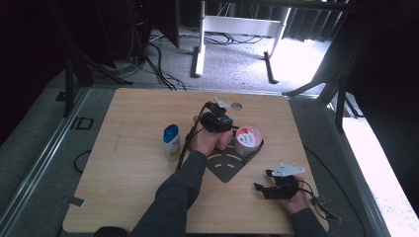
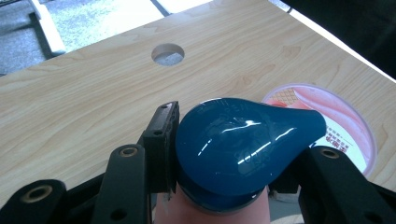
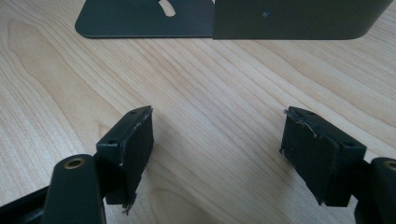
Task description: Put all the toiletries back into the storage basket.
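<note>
A pink bottle [image 1: 224, 139] with a glossy blue teardrop cap [image 2: 238, 144] stands upright by the dark metal stand [image 1: 226, 168] near the table's middle. My left gripper [image 1: 216, 121] [image 2: 240, 140] is shut on that cap, one jaw on each side. Just right of the bottle sits a round pink tub [image 1: 248, 139] [image 2: 338, 119] with a printed lid. My right gripper [image 1: 263, 180] [image 3: 217, 144] rests low over bare wood at the front right, open with nothing between its jaws. It faces the stand's flat base [image 3: 140, 21] and upright wall [image 3: 299, 18].
A white bottle with a blue cap [image 1: 171, 141] stands left of the left hand. A round hole [image 1: 236, 105] [image 2: 167, 54] is cut in the wooden table [image 1: 128, 168] near its far edge. Cables and desk legs lie on the floor beyond.
</note>
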A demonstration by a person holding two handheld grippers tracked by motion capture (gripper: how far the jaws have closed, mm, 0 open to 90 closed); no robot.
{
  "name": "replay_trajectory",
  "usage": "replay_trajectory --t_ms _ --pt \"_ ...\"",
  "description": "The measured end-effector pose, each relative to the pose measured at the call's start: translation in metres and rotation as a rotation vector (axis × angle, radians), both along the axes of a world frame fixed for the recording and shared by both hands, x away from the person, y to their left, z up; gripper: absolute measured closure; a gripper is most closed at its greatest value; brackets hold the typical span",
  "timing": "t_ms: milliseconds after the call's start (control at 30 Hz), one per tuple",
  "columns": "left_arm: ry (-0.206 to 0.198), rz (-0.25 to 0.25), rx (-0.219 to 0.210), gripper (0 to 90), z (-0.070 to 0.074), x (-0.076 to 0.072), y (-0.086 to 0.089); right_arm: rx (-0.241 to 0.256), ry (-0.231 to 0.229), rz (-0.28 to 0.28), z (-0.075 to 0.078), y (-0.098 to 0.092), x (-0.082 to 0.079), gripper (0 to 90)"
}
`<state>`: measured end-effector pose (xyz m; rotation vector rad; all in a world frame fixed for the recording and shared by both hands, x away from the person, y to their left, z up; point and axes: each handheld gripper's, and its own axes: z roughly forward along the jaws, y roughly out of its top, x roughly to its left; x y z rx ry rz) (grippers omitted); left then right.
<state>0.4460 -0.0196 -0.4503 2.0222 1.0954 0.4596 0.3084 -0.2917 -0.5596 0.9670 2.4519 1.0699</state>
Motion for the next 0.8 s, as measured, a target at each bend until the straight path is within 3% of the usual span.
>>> replay_trajectory --t_ms 233,800 --pt "0.01 0.017 0.001 52.6 -0.006 0.006 -0.003 -0.001 0.0 0.001 0.0 0.0 0.0 24.9" --pt "0.005 0.035 0.009 52.6 -0.005 0.015 -0.013 -0.001 -0.001 0.002 0.0 0.0 0.0 24.8"
